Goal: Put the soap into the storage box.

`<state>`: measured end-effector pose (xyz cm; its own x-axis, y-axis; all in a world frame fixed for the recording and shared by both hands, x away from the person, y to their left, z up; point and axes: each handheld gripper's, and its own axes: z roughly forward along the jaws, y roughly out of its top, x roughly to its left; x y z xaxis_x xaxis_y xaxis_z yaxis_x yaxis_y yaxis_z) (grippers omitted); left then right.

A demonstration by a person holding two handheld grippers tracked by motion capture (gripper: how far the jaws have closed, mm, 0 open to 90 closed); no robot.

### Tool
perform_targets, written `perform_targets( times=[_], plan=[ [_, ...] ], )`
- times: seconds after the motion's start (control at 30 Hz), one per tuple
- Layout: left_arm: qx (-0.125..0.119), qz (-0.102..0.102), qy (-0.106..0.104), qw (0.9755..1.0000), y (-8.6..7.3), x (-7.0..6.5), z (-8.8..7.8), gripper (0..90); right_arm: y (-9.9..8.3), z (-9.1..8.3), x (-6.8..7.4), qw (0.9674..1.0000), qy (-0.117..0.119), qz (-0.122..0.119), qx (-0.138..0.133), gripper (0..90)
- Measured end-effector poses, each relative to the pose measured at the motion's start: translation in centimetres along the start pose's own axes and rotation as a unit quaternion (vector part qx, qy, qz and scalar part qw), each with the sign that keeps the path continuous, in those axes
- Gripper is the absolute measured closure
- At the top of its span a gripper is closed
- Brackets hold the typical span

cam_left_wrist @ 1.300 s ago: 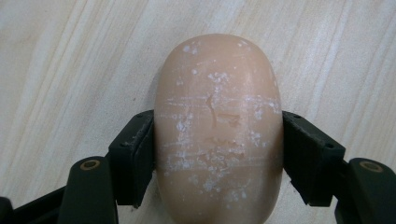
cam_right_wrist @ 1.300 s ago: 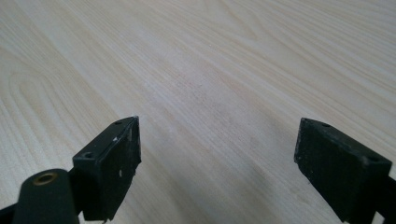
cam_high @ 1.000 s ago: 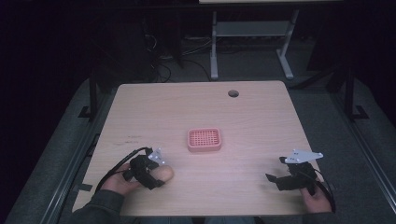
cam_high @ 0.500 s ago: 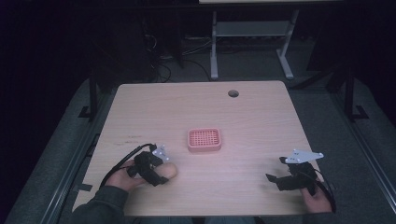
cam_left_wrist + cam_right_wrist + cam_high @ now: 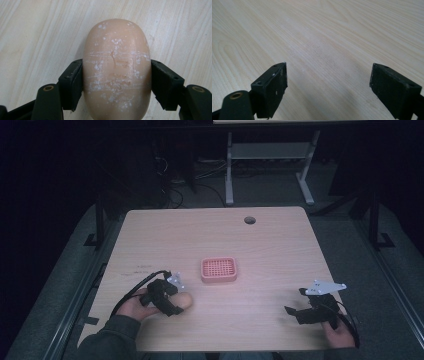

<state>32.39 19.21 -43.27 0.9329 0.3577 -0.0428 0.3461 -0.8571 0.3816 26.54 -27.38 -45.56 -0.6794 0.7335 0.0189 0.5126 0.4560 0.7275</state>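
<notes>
Soap, a peach-coloured oval bar (image 5: 116,68) with a scuffed, white-flecked top, lies flat on the pale wood-grain bench (image 5: 270,245) at the lower left of the high view. The left claw (image 5: 116,71) is clamped across the bar's middle, one black pad against each long side. It looks hard and fairly light, but smooth and rounded, so it may well squirt out of a grip taken near either tapered end; the waist, where the sides run closest to parallel, is the safest hold, and moderate pressure should do. At the lower right of the high view the right claw (image 5: 328,80) rests low over bare bench with its jaws apart and nothing between them. Farther back, near the centre of the bench, sits a pink rectangular plastic soap dish with a slotted grid floor (image 5: 218,270), well apart from the bar.
</notes>
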Motion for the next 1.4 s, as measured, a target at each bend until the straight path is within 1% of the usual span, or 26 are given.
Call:
perform_targets(
  times=[0.13, 0.2, 0.27, 0.4, 0.53, 0.67, 0.7, 0.73, 0.93, 1.13, 1.27, 1.4],
  plan=[
    [-0.002, 0.003, -0.008, 1.0, 0.6, 0.3, -0.1, 32.5, 0.0, 0.0, 0.0, 1.0, 0.0, 0.003, -0.001, 14.1],
    [-0.007, 0.003, -0.008, 0.9999, 0.9, 0.3, -0.1, 32.5, 0.0, -0.1, 0.0, 1.0, 0.0, 0.004, -0.002, 14.1],
    [-0.007, 0.004, -0.01, 0.9999, 1.2, 0.4, -0.1, 32.5, 0.0, -0.1, 0.0, 1.0, -0.001, 0.004, -0.002, 14.1],
    [-0.003, 0.009, -0.007, 0.9999, 1.8, 0.6, -0.1, 32.5, 0.0, -0.1, 0.0, 1.0, 0.0, 0.003, -0.003, 14.1],
    [-0.005, 0.012, -0.007, 0.9999, 2.4, 0.8, -0.3, 32.5, 0.0, 0.0, 0.0, 1.0, 0.001, 0.006, -0.005, 14.1],
    [0.001, 0.016, -0.006, 0.9999, 2.9, 1.1, -0.2, 32.5, 0.0, 0.0, -0.1, 1.0, 0.001, 0.005, -0.006, 14.2],
    [0.0, 0.014, -0.007, 0.9999, 3.0, 1.1, -0.2, 32.5, 0.0, 0.0, -0.1, 1.0, 0.001, 0.004, -0.006, 14.2],
    [0.0, 0.016, -0.006, 0.9998, 3.1, 1.2, -0.2, 32.5, 0.0, 0.0, -0.1, 1.0, 0.001, 0.004, -0.006, 14.2],
    [-0.002, 0.017, -0.009, 0.9998, 3.8, 1.5, -0.3, 32.5, 0.0, 0.0, -0.1, 1.0, 0.0, 0.006, -0.006, 14.1],
    [0.001, 0.021, -0.009, 0.9998, 4.3, 1.7, -0.2, 32.5, 0.0, 0.0, -0.1, 1.0, 0.002, 0.007, -0.006, 14.1],
    [0.006, 0.029, -0.01, 0.9995, 5.0, 1.7, -0.1, 32.5, 0.0, 0.0, -0.1, 0.9999, 0.002, 0.008, -0.008, 14.2],
    [0.003, 0.031, -0.011, 0.9994, 5.5, 1.8, -0.1, 32.5, 0.0, 0.0, -0.1, 0.9999, 0.003, 0.008, -0.009, 14.1]
  ],
)
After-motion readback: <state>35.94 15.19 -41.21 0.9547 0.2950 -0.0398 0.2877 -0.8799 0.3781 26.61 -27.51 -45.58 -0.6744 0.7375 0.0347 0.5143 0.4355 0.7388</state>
